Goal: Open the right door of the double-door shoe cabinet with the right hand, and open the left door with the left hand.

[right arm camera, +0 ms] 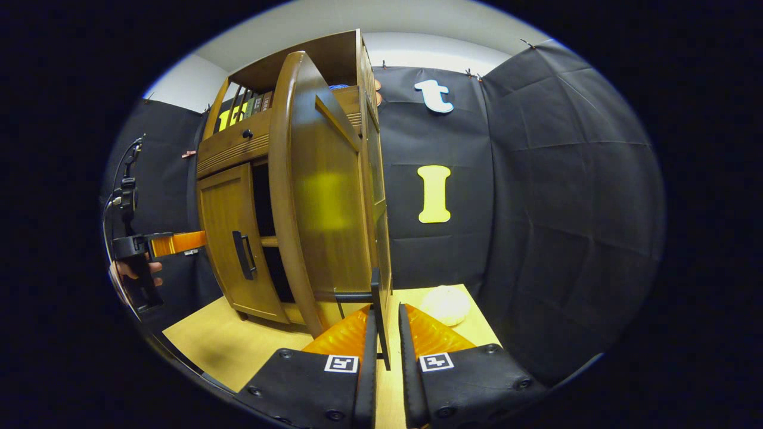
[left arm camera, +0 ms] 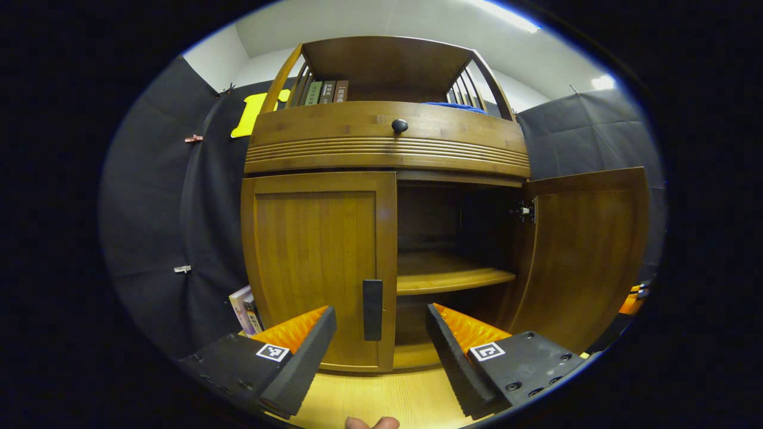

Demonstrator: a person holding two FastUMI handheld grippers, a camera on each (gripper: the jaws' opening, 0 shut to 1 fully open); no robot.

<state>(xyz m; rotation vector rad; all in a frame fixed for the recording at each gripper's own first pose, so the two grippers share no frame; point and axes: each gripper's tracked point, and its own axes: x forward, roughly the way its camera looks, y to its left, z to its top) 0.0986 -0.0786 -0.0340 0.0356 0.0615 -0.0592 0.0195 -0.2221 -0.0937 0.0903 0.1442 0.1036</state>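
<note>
Books w/ unreadable spines atop shoe cabinet.

1. The shoe cabinet is warm honey-brown wood with a straight grain.
2. The left door's handle, between the left gripper's fingers, is black.
3. The drawer knob is black.
4. The counter is pale yellow wood.
</note>
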